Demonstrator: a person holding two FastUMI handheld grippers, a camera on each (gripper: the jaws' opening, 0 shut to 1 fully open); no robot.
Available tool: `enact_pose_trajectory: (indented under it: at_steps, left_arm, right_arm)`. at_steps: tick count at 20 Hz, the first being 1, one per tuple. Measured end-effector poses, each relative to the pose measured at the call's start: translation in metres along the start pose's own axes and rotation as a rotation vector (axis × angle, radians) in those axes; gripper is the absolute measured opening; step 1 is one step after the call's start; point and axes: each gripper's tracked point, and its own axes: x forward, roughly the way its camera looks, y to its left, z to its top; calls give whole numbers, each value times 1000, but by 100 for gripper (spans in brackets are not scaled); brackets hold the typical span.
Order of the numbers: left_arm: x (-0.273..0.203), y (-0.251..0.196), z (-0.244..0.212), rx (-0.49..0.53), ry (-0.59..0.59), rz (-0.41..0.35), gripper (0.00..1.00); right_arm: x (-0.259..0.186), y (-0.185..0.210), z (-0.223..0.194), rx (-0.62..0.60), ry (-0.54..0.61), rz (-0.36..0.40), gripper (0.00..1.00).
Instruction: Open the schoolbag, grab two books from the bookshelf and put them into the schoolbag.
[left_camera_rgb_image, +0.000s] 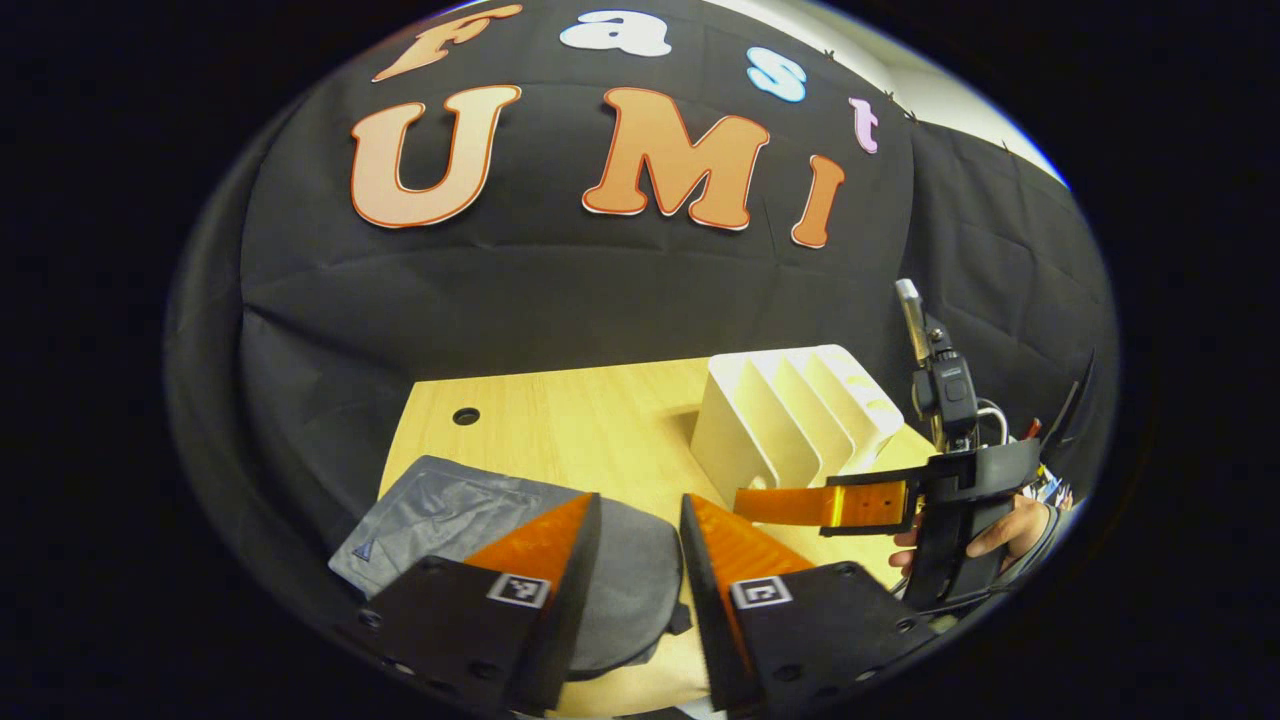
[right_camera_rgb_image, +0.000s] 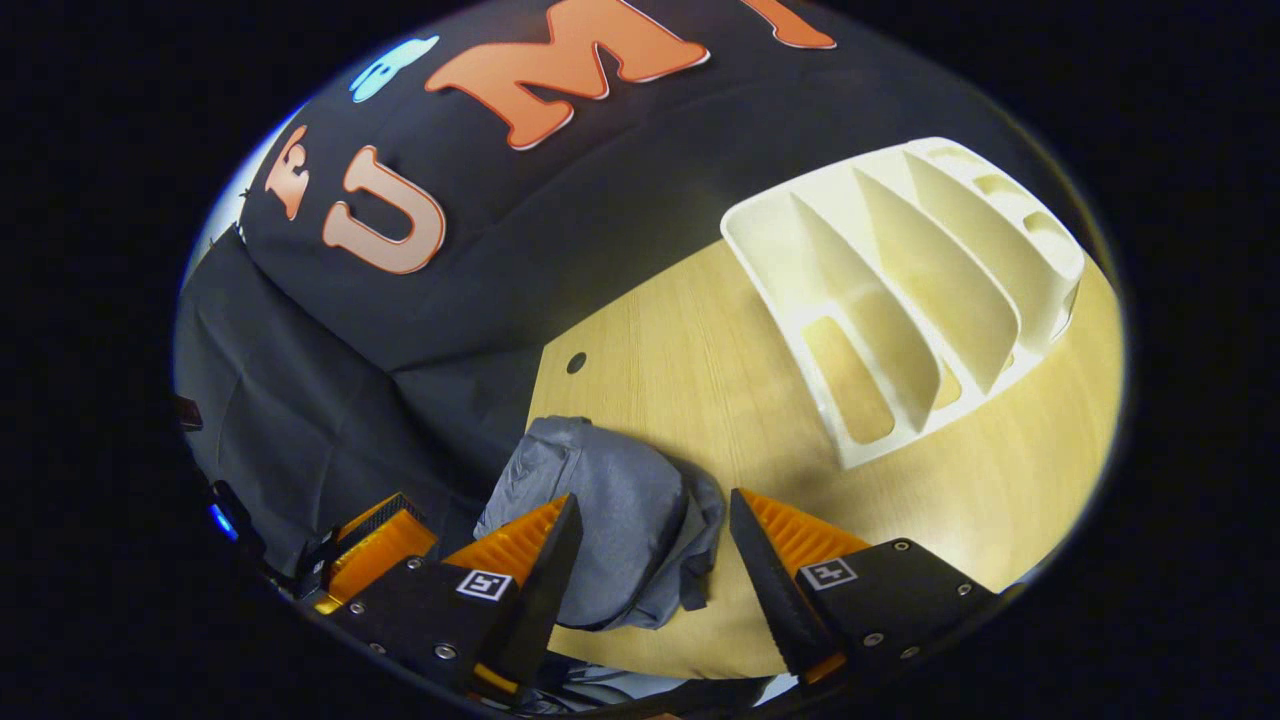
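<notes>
I am looking over a light wooden table that is sitting against the booth's black cloth wall. A white slotted bookshelf is standing on it with no books in its slots, and the grey schoolbag is lying flat near the front edge. My left gripper is hovering above the bag, fingers apart, gripping nothing. My right gripper is likewise hanging open over the bag.

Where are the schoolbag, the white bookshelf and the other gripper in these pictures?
schoolbag (right_camera_rgb_image: 620, 520): right gripper view, on its grey fabric top.
bookshelf (right_camera_rgb_image: 900, 290): right gripper view, on a white divider.
right gripper (left_camera_rgb_image: 830, 505): left gripper view, on its fingers, near the holding hand (left_camera_rgb_image: 1000, 535).
</notes>
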Motion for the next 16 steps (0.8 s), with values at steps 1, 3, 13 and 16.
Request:
enact_pose_trajectory:
  at_steps: [1, 3, 13, 16]
  left_arm:
    - [1, -6, 4, -8, -16, 10, 62]
    - [2, -23, 12, -19, -49, 36, 76]
    - [-28, -117, 95, -18, -324, 156, 96]
    - [-50, -135, 116, -26, -407, 222, 96]
  right_arm:
    - [-12, -9, 9, -24, -26, -8, 91]
    - [-38, -25, 29, -78, -80, -19, 92]
    - [-166, -42, 139, -332, -413, -1, 93]
    - [-200, -38, 156, -404, -498, 15, 93]
